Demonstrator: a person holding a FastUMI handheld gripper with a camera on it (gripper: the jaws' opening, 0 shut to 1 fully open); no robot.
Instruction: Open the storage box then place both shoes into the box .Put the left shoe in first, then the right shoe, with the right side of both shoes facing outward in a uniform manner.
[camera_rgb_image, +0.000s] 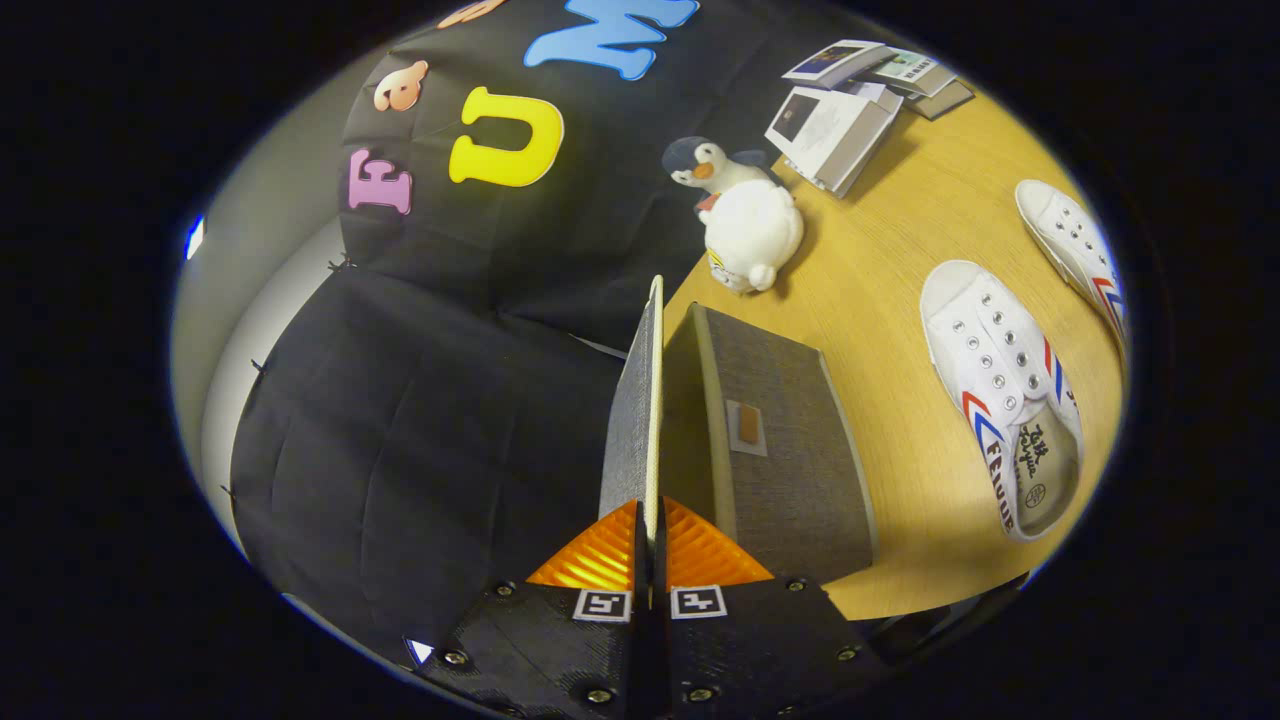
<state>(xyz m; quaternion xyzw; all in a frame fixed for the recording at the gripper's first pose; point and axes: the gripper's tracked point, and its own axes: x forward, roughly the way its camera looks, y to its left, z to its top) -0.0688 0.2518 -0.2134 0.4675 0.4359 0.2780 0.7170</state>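
We see the gripper (648, 530) at the bottom centre of the frame with its jaws together, clamped on the thin edge of the lid (636, 400) of the storage box (775, 440). The lid stands raised on edge, running from the jaws up toward the middle of the frame, and the grey fabric box sits just right of it on the wooden counter (880, 270). Right of the box, well apart from it, lies a white shoe (1000, 390) with red and blue stripes, its opening toward the lower right. A second white shoe (1075, 245) lies beyond it at the far right edge. Above the box, near the frame's centre top, we see a penguin plush (710, 165) touching a white plush toy (752, 235). Some booklets (850, 110) lie at the upper right.
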